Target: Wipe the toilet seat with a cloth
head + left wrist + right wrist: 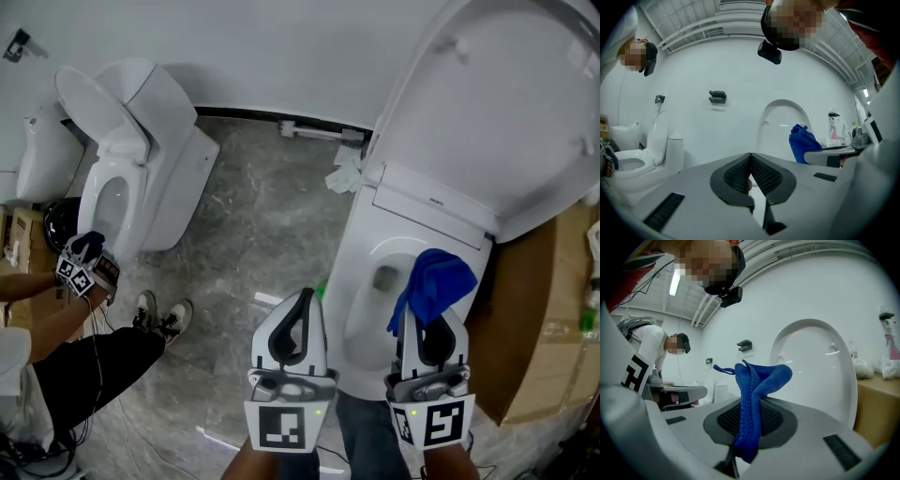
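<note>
A white toilet (380,309) stands before me with its lid (497,103) raised; the seat rim (361,291) and bowl show in the head view. My right gripper (430,314) is shut on a blue cloth (433,281), which sticks out past the jaw tips over the right side of the bowl. In the right gripper view the blue cloth (754,390) is pinched between the pads and stands up in front of the lid (820,362). My left gripper (300,309) hangs left of the toilet over the floor, shut with nothing in it; its pads (750,176) meet.
A second toilet (131,159) stands at the left wall, where another person (84,366) crouches with grippers. A crumpled white rag (343,173) lies on the grey marble floor by the wall. A cardboard box (548,319) stands right of my toilet.
</note>
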`<state>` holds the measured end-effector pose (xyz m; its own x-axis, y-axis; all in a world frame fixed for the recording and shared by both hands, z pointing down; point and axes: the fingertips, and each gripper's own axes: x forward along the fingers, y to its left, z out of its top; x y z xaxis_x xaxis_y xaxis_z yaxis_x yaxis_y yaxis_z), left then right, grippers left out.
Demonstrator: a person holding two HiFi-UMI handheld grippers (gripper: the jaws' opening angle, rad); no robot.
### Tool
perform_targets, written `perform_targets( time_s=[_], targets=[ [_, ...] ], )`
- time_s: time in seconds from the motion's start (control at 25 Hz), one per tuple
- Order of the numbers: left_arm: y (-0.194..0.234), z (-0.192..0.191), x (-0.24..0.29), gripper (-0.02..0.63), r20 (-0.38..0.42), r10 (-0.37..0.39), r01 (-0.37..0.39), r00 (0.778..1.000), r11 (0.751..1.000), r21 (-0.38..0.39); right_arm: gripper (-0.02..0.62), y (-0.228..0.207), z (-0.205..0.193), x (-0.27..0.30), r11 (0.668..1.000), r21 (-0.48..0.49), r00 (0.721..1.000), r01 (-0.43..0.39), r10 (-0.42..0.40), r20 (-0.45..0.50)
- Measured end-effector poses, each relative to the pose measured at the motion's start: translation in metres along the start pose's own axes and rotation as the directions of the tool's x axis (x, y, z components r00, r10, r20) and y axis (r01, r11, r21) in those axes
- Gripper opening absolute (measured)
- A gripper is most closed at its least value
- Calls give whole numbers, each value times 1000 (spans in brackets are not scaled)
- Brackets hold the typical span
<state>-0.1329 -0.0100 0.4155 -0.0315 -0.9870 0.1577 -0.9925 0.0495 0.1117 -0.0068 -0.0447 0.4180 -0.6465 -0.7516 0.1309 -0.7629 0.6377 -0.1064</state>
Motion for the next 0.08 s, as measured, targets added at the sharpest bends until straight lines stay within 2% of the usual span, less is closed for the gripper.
perform_targets(
  time_s=[0.08],
  targets=[
    [1, 0, -2, 15, -12, 4, -4, 1000, 1000, 1, 71, 2, 0, -1, 1000, 6, 1000, -6, 6, -4]
  ],
)
